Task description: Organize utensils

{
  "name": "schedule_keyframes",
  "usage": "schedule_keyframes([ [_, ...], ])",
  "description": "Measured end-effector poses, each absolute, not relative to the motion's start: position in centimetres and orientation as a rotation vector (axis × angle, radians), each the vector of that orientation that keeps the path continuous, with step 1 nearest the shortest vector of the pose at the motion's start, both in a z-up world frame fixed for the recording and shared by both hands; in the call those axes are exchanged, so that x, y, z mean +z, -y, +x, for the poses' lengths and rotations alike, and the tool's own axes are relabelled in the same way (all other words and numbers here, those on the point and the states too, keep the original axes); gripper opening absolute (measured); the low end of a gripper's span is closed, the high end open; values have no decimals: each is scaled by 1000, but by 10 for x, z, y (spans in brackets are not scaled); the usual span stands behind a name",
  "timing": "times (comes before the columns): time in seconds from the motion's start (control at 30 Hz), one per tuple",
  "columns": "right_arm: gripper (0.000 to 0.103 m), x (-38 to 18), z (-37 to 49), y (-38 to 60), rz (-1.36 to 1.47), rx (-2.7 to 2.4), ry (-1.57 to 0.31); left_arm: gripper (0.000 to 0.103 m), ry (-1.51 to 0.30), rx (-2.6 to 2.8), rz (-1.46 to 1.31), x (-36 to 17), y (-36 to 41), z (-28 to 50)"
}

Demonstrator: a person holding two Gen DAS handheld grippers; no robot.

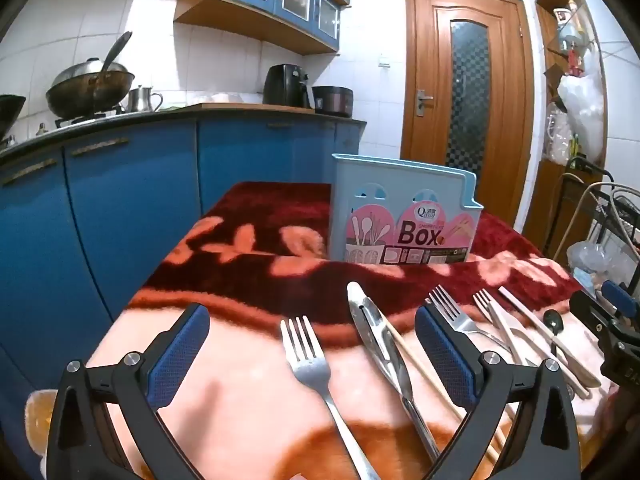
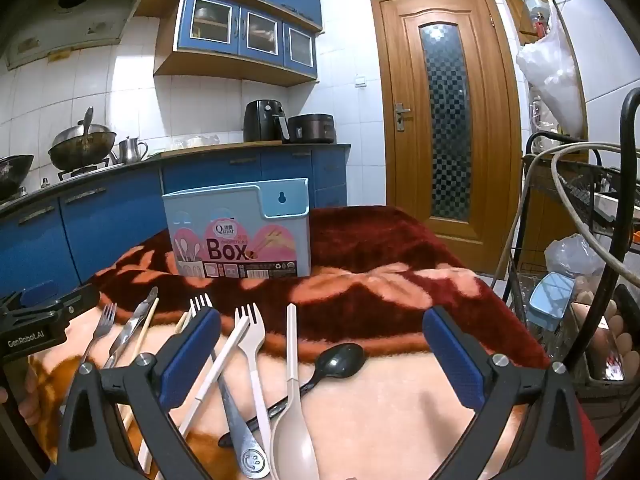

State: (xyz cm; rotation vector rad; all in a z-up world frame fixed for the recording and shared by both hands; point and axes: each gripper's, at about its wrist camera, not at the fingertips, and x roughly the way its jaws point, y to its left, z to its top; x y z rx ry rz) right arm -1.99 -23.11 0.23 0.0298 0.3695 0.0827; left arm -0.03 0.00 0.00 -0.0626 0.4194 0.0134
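Observation:
A pale blue utensil box (image 1: 404,216) (image 2: 240,236) with a pink "Box" label stands upright at the back of the blanket-covered table (image 1: 240,400). Utensils lie in a row in front of it. My left gripper (image 1: 312,354) hovers open over a metal fork (image 1: 308,364), beside metal tongs (image 1: 378,340) and a wooden chopstick (image 1: 424,372). My right gripper (image 2: 322,356) is open above a black spoon (image 2: 340,360), a pale spoon (image 2: 292,432), a white fork (image 2: 250,328) and a smiley-handled metal fork (image 2: 240,420). Neither gripper touches anything.
A wire rack (image 2: 580,208) with a hose, plastic bags and a blue lid (image 2: 550,300) crowds the table's right side. Blue kitchen cabinets (image 1: 120,208) run along the left, with a wok (image 1: 88,84) on the stove. A wooden door (image 2: 444,120) is behind.

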Motion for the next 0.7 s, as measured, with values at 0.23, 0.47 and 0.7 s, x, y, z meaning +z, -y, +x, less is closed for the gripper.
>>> schedule_keyframes([
  [0.23,103,3,-21,232,39,85,-353,102,-422,16,-63,1,-3,-4],
  [0.47,103,2,-21,232,42,85,-351,102,-430,31,-49,0,0,-1],
  [0.7,103,0,-20,233,43,85,-350,102,-418,38,-49,1,-1,-3],
])
